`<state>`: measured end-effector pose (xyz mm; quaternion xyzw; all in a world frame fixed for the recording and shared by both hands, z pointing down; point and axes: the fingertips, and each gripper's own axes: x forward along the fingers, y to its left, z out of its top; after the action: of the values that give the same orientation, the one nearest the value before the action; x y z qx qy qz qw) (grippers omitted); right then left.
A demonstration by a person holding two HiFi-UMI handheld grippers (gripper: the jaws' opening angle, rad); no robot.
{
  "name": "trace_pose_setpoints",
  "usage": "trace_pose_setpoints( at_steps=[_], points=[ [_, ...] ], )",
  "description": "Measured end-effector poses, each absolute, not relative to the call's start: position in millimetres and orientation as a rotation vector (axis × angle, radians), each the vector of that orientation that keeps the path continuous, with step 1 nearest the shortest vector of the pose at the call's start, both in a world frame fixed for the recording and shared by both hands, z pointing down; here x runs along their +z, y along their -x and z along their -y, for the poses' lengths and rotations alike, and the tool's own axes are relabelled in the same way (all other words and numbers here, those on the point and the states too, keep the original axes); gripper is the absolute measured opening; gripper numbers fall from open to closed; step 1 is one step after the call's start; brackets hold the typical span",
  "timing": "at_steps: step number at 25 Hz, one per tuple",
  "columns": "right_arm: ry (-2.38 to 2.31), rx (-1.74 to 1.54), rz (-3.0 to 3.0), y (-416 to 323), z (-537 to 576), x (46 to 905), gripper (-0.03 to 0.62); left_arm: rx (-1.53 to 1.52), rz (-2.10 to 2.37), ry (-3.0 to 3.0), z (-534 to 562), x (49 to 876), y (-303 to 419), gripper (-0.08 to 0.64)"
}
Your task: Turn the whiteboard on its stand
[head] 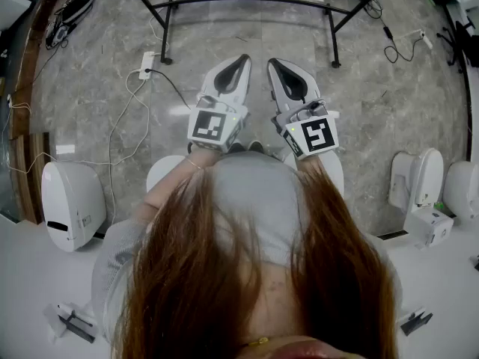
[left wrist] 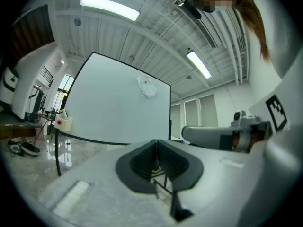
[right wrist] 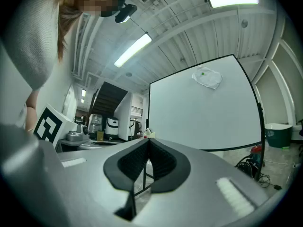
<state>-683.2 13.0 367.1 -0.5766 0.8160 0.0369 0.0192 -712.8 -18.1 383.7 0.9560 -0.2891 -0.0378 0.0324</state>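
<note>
We face the whiteboard (left wrist: 118, 103), which fills the middle of both gripper views. It stands upright on its black stand (head: 247, 2), ahead of us and well apart from either claw. The left gripper (head: 239, 60) and right gripper (head: 274, 64) hang side by side, level, each with its jaws pressed together on nothing. The turn, we judge, has not begun. The trouble from here would come at contact: shut jaws cannot clasp the frame, and a push with bare tips may skid off its edge or swing the board too hard. A white cable (head: 123, 118) trails from a power strip (head: 147, 64) near the stand's left foot and could snag if the stand shifts.
</note>
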Motion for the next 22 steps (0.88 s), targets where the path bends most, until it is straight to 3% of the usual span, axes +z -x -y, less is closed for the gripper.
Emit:
trace_pose_setpoints(
  at_steps=[22],
  points=[
    [1.679, 0.162, -2.54, 671.0, -19.4, 352.4, 0.003, -0.129, 0.9, -2.942, 19.1, 384.6, 687.9, -0.002]
  ],
)
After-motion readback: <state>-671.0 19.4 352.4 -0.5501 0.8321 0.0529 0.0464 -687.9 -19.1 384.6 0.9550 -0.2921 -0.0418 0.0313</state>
